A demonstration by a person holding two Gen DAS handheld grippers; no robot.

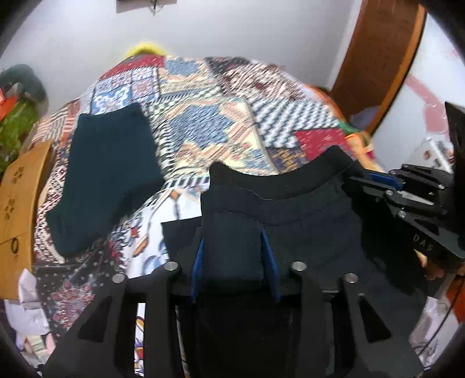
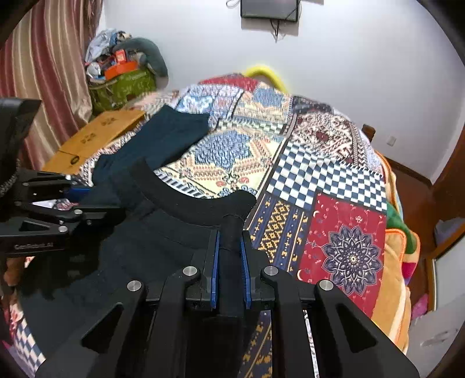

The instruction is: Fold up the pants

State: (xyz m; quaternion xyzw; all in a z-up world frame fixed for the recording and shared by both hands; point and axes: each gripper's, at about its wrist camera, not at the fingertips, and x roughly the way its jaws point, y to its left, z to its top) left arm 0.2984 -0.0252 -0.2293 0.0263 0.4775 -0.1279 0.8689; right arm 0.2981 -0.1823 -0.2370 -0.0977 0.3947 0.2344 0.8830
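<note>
The left gripper (image 1: 232, 247) clamps one end of the black pants (image 1: 305, 221) waistband; the right gripper (image 2: 231, 253) pinches the other end. The waistband hangs slack between them, near the viewer, over the patchwork quilt (image 2: 334, 180). A dark folded garment (image 1: 110, 174) lies far left.

Items counted: one pair of dark pants (image 2: 162, 232); two grippers, the left gripper (image 1: 232, 256) and the right gripper (image 2: 231, 256); one patchwork bedspread (image 2: 334, 186); one wall-mounted screen (image 2: 269, 10); one cardboard box (image 2: 96, 136); one green bag (image 2: 122, 87); one striped curtain (image 2: 49, 72).
</note>
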